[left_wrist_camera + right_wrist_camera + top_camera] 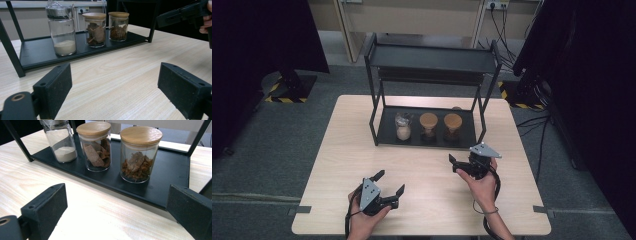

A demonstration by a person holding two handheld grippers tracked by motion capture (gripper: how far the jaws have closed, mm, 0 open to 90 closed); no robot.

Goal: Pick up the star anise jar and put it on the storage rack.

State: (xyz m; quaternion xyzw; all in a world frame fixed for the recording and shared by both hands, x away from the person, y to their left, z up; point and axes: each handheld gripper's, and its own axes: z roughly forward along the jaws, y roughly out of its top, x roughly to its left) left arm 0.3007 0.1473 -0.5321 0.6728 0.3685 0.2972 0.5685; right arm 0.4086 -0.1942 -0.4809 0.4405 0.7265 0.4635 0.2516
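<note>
1. I work at a pale, wood-grain counter point(427, 200) with rounded corners.
2. Under it lies a grey carpeted floor point(327, 105).
3. Black curtains point(262, 35) hang at my far left, and more dark drapes point(592, 75) close off the right.
4. Black stand bases on yellow-and-black striped tape point(287, 92) sit on the floor at both sides.
5. A beige wall unit point(412, 20) runs along the back, with a white socket and black cables point(502, 20) trailing down.

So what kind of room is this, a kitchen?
Probably not a kitchen; it looks like a lab or test room. The table stands on grey carpet, with black stands on hazard-striped bases and cables behind it.
</note>
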